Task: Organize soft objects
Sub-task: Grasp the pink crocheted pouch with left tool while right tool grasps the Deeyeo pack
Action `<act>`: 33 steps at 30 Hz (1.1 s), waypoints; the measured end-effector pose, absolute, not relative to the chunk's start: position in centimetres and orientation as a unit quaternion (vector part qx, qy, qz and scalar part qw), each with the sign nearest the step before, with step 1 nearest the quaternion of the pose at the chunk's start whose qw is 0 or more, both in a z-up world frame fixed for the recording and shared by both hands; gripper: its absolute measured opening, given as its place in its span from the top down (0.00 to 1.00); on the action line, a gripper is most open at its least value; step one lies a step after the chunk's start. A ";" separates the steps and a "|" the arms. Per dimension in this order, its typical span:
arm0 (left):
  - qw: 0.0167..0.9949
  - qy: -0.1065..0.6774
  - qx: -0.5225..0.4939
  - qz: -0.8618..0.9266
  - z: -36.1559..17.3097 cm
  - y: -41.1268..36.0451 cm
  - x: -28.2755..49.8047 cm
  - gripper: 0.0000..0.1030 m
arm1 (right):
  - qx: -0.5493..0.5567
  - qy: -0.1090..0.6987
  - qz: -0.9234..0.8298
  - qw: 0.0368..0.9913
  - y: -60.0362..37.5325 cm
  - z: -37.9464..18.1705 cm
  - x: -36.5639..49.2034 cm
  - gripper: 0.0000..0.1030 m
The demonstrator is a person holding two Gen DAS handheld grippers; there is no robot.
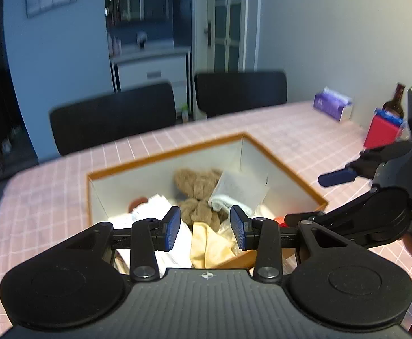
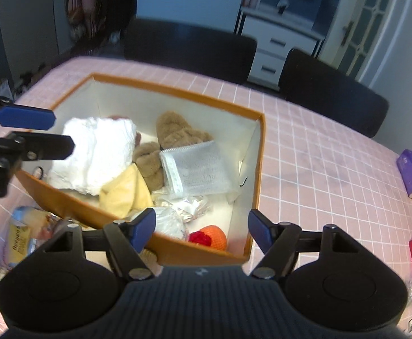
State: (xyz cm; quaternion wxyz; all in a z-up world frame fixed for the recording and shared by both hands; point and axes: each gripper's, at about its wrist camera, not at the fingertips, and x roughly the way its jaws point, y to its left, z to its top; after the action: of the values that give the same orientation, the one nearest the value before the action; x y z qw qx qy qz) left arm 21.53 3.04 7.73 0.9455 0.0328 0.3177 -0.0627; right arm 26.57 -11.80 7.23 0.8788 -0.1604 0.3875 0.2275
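An orange-rimmed box [image 2: 177,91] with white inner walls stands on the pink checked table; it also shows in the left wrist view [image 1: 285,166]. It holds a brown plush toy [image 2: 175,138], a white towel [image 2: 98,149], a white mesh pouch [image 2: 194,169], a yellow cloth [image 2: 127,192], and an orange and red knitted toy [image 2: 211,236]. My left gripper [image 1: 206,227] is open and empty, above the box's near side. My right gripper [image 2: 201,227] is open and empty, above the box's near corner. The plush [image 1: 197,195] and yellow cloth [image 1: 208,243] show between the left fingers.
Two black chairs [image 1: 112,115] stand along the far table edge. A purple tissue box [image 1: 331,106], a brown bottle [image 1: 394,104] and a red box [image 1: 381,132] sit at the table's right end. A yellow packet [image 2: 22,238] lies left of the box, outside it.
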 end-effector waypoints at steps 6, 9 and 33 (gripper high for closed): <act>0.962 0.258 0.041 -0.081 8.2 1.7 15.0 0.51 | -0.134 0.368 0.246 0.887 -13.0 7.6 21.9 0.25; 0.966 0.243 0.021 -0.085 7.4 1.9 11.9 0.47 | -0.124 0.366 0.258 0.885 -13.3 7.1 19.6 0.25; 0.945 0.288 -0.127 0.084 -6.6 6.6 -0.1 0.14 | -0.086 0.333 0.281 0.896 -8.6 -5.4 7.4 0.18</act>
State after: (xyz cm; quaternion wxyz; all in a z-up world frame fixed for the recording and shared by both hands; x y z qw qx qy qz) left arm -0.08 6.62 -6.65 0.9453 -0.1272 0.2883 0.0837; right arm 7.38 -8.56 -5.36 0.8959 -0.0858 0.3331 0.2811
